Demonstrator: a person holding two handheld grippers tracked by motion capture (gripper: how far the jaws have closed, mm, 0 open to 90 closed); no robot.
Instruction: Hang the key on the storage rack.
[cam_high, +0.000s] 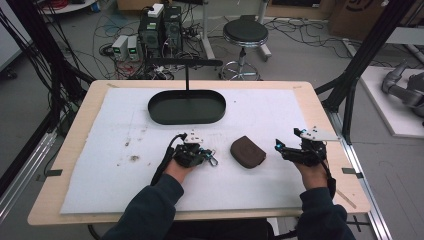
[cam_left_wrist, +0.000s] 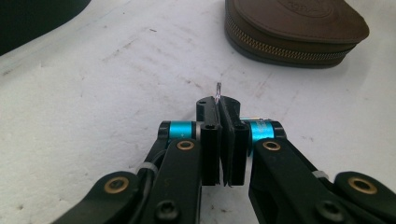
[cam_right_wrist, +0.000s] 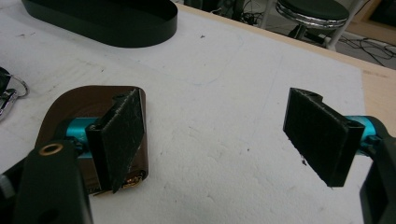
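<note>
Left claw (cam_left_wrist: 219, 103) pinches what looks like a metal ring (cam_left_wrist: 217, 89) beside the brown pouch (cam_left_wrist: 294, 29); right claw (cam_right_wrist: 224, 135) gapes wide.

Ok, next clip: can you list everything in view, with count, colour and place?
pouch: one, brown, zipped, on the mat between the two hand-held grippers
metal ring: one, silver, pinched in the left hand-held gripper's jaws
tray: one, black, oval, far middle of the mat, thin post rising behind it
mat: one, white, stained, covering most of the table
table: one, light wood
stool: one, black seat, on the floor beyond the table
computer towers: two or so, dark, on the floor among cables
left hand-held gripper: black, shut on the ring
right hand-held gripper: black, jaws wide open, right of the pouch
sleeves: two, dark, bottom edge
</note>
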